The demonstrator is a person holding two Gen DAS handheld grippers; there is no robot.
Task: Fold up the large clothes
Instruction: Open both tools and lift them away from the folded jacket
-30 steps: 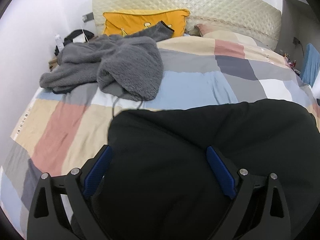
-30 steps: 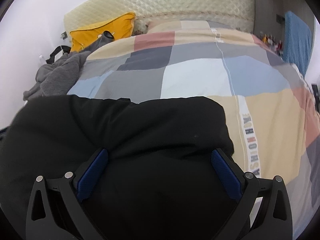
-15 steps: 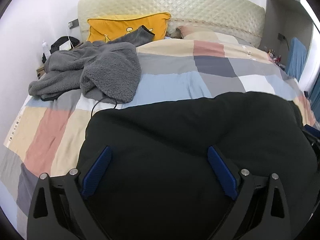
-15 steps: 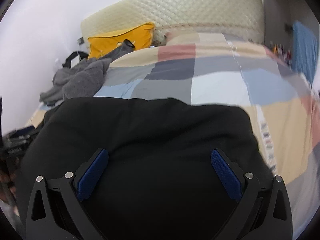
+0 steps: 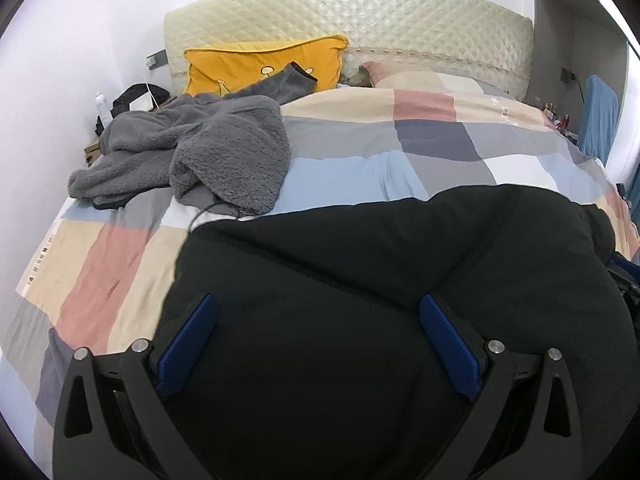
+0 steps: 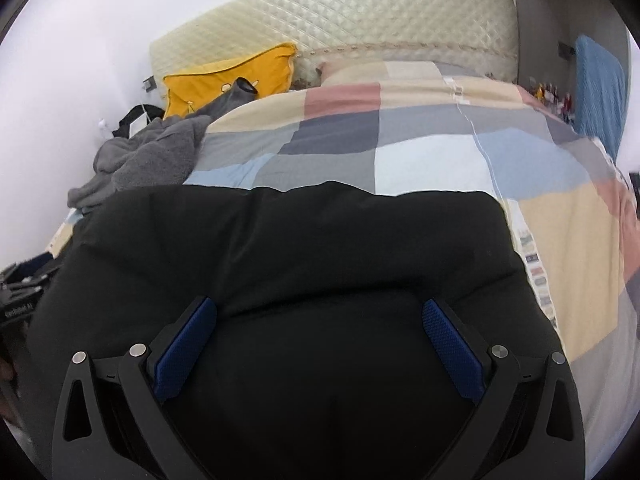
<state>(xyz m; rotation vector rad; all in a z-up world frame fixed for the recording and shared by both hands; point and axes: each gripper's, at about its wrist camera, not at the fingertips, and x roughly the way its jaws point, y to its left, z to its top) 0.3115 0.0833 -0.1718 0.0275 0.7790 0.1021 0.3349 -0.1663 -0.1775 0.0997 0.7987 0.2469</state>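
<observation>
1. Where my left wrist camera looks along my left gripper, its blue-padded fingers stand wide apart, clamped on nothing, with the large black padded garment spread between and beneath them. The garment lies on the near part of the patchwork checked bedcover in pink, beige, blue and grey. A crumpled grey fleece garment lies on the bed's far left, well apart from my fingers, one sleeve reaching onto the yellow cushion that leans against the cream quilted headboard.

2. From my right wrist camera, my right gripper likewise has its blue-padded fingers spread apart, gripping nothing. The black garment fills the space between and under them, its far edge lying across the bedcover. The grey fleece shows at the left, beside the yellow cushion and below the headboard.
</observation>
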